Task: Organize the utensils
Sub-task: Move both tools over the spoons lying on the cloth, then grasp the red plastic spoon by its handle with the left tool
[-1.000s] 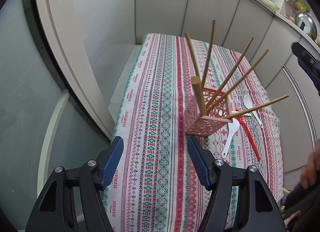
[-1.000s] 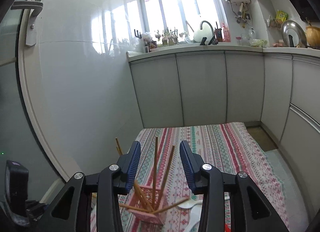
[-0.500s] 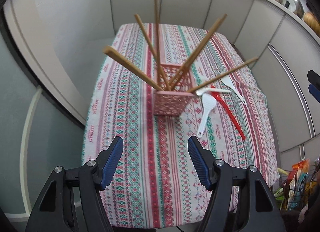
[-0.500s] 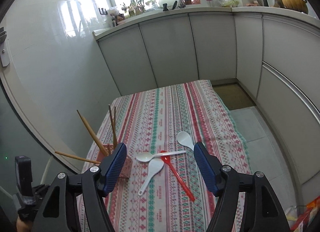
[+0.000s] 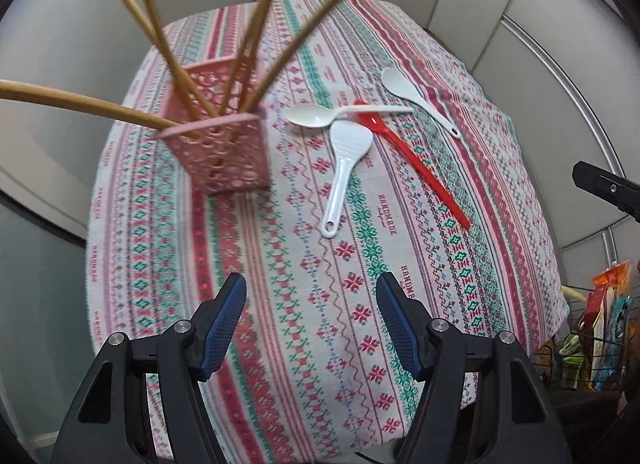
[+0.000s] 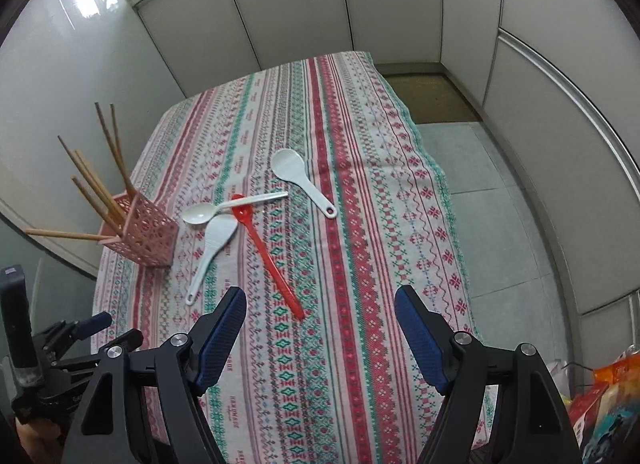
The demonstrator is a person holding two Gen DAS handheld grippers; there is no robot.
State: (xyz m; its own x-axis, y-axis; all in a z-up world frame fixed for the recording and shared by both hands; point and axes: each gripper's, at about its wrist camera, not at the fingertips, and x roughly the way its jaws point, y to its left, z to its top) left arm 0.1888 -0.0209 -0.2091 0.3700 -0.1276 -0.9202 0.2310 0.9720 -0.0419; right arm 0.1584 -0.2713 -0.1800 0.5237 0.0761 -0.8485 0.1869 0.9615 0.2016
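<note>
A pink perforated basket (image 5: 224, 156) (image 6: 148, 236) stands on the patterned tablecloth (image 5: 440, 284) (image 6: 360, 144) with several wooden chopsticks (image 5: 184, 76) (image 6: 96, 188) splayed in it. Beside it lie a white spoon (image 5: 320, 117) (image 6: 200, 214), a white rice paddle (image 5: 344, 160) (image 6: 216, 240), a red spoon (image 5: 416, 168) (image 6: 268, 256) and a second white paddle (image 5: 416, 98) (image 6: 296, 176). My left gripper (image 5: 312, 292) hangs open above the near cloth, with nothing in it. My right gripper (image 6: 320, 304) points down near the red spoon's handle; its jaws are opening, nothing between them.
Pale cabinet doors (image 6: 304, 12) wall in the table at the back and right. Tiled floor (image 6: 500, 224) and a brown mat (image 6: 432, 96) lie to the right of the table. A wire rack with bright packets (image 5: 600, 328) stands at the near right corner.
Both grippers have tipped down and come closer over the table, so the spoons now fill both views. The right gripper's jaws have spread much wider. The utensils have not moved.
</note>
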